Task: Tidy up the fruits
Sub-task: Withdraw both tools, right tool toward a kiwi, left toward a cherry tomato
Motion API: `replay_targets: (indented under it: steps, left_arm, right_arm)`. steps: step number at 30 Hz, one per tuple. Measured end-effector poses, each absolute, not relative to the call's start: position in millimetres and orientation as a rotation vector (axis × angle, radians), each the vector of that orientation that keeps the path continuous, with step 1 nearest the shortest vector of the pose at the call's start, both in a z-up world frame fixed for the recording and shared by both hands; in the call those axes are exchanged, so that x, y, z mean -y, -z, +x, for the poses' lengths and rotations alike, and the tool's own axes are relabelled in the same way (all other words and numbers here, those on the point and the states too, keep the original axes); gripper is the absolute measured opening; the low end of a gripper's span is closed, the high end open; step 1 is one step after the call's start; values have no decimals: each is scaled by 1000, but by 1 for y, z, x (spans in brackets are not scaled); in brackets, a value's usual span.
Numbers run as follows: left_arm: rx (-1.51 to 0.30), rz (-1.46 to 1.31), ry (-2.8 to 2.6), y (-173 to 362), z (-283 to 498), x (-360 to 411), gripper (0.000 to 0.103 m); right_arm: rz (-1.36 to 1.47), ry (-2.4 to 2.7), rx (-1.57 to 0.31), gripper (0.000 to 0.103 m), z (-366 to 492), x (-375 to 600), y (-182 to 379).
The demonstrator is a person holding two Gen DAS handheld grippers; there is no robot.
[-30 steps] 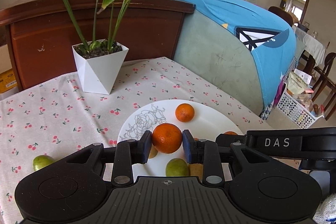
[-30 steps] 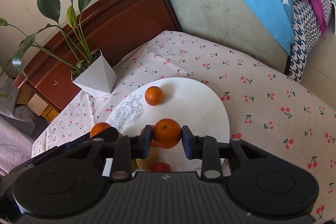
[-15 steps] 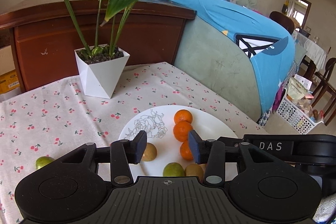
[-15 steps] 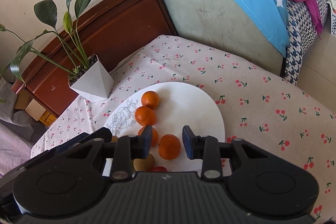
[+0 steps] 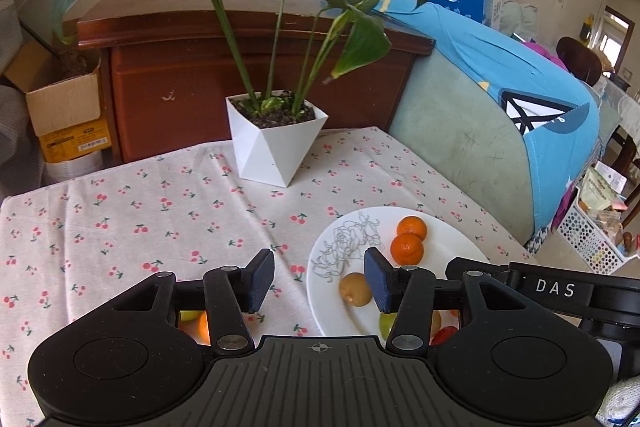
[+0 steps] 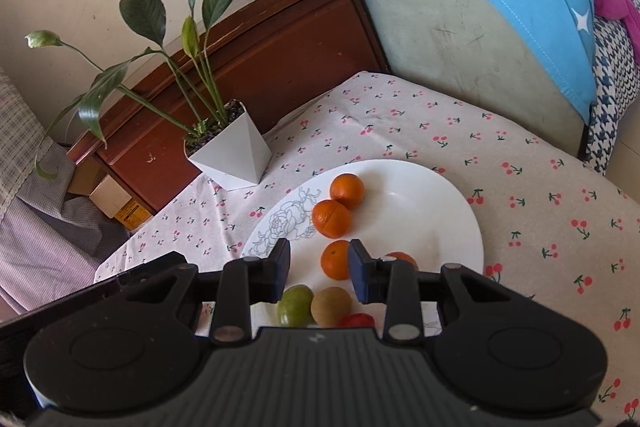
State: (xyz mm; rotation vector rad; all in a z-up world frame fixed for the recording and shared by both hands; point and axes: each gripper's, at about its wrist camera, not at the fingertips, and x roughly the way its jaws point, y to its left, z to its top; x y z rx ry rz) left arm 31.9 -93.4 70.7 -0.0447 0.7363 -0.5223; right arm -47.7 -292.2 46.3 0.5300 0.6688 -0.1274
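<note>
Oranges: four on the white plate (image 6: 448, 203), in a row: (image 6: 347, 190), (image 6: 331, 218), (image 6: 335, 259), (image 6: 401, 259). Alongside, one green fruit (image 6: 295, 305), one brown (image 6: 331, 306), one red (image 6: 357, 319). Your right gripper (image 6: 319, 269) hovers over the plate, jaws parted, empty. Your left gripper (image 5: 319, 281) hovers at its edge, likewise released. Lettering reads "DAS" (image 5: 555, 288).
</note>
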Motion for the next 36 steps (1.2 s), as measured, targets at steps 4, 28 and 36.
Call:
replay_targets:
  steps: [4, 28, 36]
  left_arm:
    - [-732, -43, 486, -74, 32, 80, 49]
    - [-804, -115, 286, -55, 47, 7, 49]
    - [-837, -114, 256, -46, 51, -2, 49]
  right_arm:
    - [505, 85, -668, 33, -47, 282, -47]
    - [376, -179, -709, 33, -37, 220, -39]
    - [329, -231, -757, 34, -29, 197, -25]
